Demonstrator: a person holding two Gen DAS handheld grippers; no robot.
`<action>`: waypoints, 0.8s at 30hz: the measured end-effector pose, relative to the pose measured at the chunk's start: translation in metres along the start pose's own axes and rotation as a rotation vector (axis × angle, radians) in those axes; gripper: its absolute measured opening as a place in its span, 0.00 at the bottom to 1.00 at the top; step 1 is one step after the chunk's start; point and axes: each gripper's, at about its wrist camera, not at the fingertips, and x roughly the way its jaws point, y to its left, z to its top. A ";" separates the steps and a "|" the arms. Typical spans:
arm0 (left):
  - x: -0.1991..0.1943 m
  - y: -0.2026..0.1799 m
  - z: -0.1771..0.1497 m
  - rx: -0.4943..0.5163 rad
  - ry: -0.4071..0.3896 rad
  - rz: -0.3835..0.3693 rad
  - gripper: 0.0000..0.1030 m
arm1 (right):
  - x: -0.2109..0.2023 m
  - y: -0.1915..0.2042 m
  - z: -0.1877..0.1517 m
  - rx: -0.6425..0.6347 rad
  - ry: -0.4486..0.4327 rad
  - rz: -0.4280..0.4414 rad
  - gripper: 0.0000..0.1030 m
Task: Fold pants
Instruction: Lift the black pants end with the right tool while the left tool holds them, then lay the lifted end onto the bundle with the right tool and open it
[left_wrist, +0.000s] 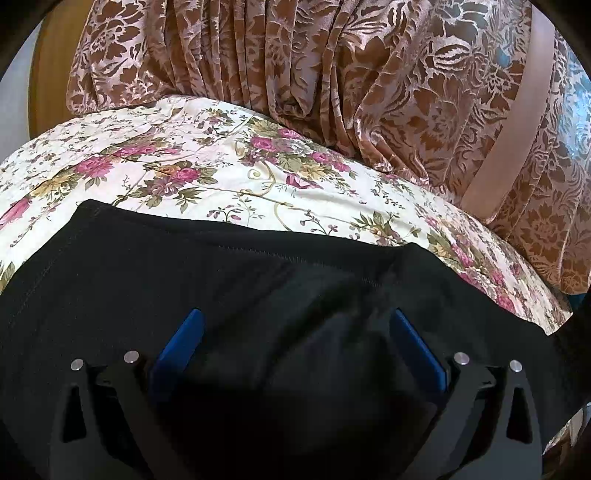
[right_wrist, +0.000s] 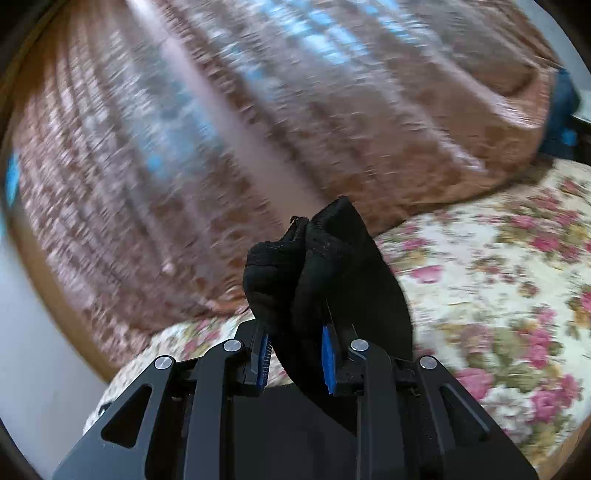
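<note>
The black pants (left_wrist: 184, 258) lie spread on a floral bedspread (left_wrist: 184, 155), their stitched hem edge running across the middle of the left wrist view. My left gripper (left_wrist: 295, 317) hovers low over this dark cloth with its blue pads (left_wrist: 181, 343) wide apart, open, pressing on nothing. In the right wrist view, which is blurred, a bunched fold of the pants (right_wrist: 314, 251) sticks up from between the blue pads. My right gripper (right_wrist: 295, 328) is shut on that fold and holds it above the bedspread (right_wrist: 498, 277).
A brown and pink floral curtain (left_wrist: 332, 74) hangs right behind the bed and rests on its far edge; it fills the background of the right wrist view too (right_wrist: 221, 129). A wooden panel (left_wrist: 48, 74) stands at far left. Something blue (right_wrist: 561, 110) sits at far right.
</note>
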 end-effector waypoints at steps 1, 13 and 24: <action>0.001 -0.001 0.000 0.003 0.005 0.006 0.98 | 0.005 0.008 -0.004 -0.016 0.016 0.024 0.21; 0.006 -0.004 0.000 0.029 0.036 0.038 0.98 | 0.076 0.106 -0.092 -0.305 0.251 0.182 0.21; 0.007 -0.004 -0.001 0.031 0.030 0.033 0.98 | 0.113 0.120 -0.175 -0.438 0.486 0.194 0.22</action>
